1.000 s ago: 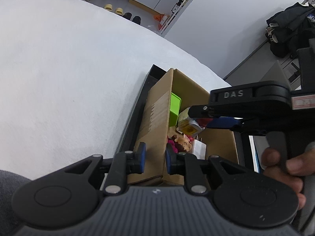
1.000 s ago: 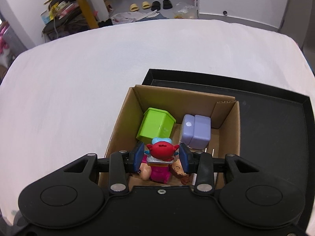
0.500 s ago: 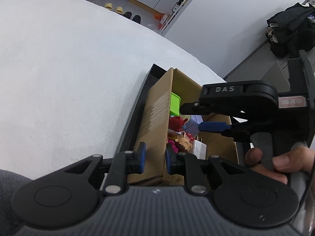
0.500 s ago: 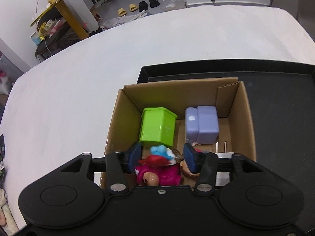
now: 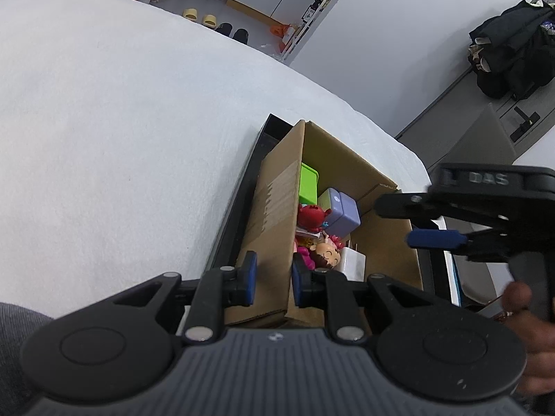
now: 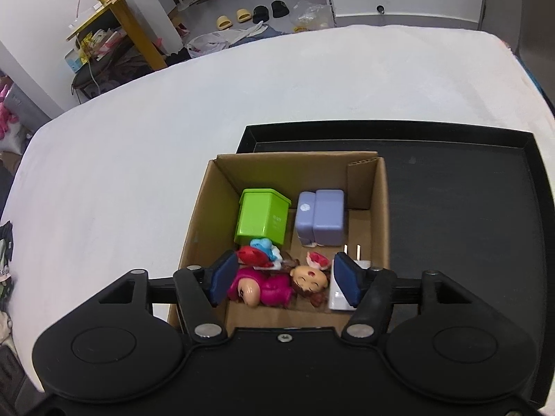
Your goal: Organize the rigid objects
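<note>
Left wrist view: left gripper (image 5: 271, 283) pinches the near-left wall of the cardboard box (image 5: 274, 222), steadying it; it should keep that hold. Right gripper (image 5: 435, 239) hangs over the box's right side, w/ nothing in it.

Right wrist view: right gripper (image 6: 284, 279) has just been opening, fingers spread, nothing between; red crab toy (image 6: 255, 256) lies in the box by the green tub (image 6: 262, 216), purple case (image 6: 321, 216), doll (image 6: 277, 286), white plug (image 6: 338, 291). Black tray (image 6: 485, 208) underneath; it should lift straight, clear of the walls.

Cardboard box (image 6: 380, 208), open-topped, on black tray (image 6: 468, 208). Inside the box: green bin (image 6: 262, 216) far left, lilac case (image 6: 322, 222) far right, red crab toy (image 6: 255, 256), pink doll (image 6: 270, 286), white plug (image 6: 338, 298) near. Right gripper (image 6: 284, 280) above the box, jaws just opened, nothing between them.
</note>
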